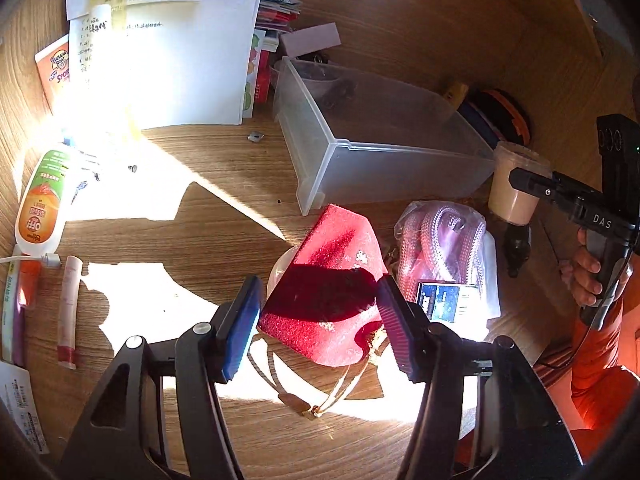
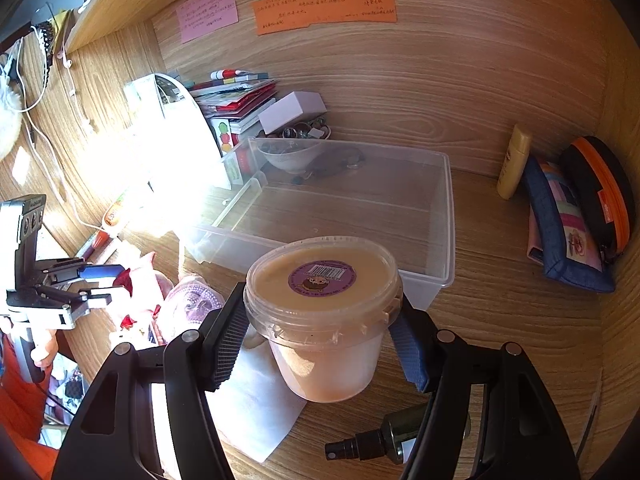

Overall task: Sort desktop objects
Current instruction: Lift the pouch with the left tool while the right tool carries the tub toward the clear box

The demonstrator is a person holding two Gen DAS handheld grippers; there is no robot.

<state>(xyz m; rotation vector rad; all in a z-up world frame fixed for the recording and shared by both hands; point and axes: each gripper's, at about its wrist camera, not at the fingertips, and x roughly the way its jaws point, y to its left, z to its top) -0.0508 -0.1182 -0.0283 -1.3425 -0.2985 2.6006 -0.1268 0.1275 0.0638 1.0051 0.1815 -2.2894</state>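
My left gripper (image 1: 318, 322) is open, its pads on either side of a red glittery pouch (image 1: 328, 292) lying on the desk. My right gripper (image 2: 324, 344) is shut on a clear plastic tub of beige paste (image 2: 324, 320), held just in front of the clear plastic bin (image 2: 448, 216). The tub (image 1: 514, 188) and the right gripper (image 1: 532, 186) also show in the left wrist view, at the bin's (image 1: 372, 160) right corner. The left gripper (image 2: 96, 284) shows in the right wrist view at far left.
A bagged pink rope (image 1: 440, 248) lies right of the pouch. Papers (image 1: 172, 40), an orange-labelled bottle (image 1: 40, 204) and tubes (image 1: 68, 312) lie at left. A small dark spray bottle (image 2: 372, 440) lies under the right gripper. A yellow bottle (image 2: 514, 162) and pouches (image 2: 568, 224) stand at right.
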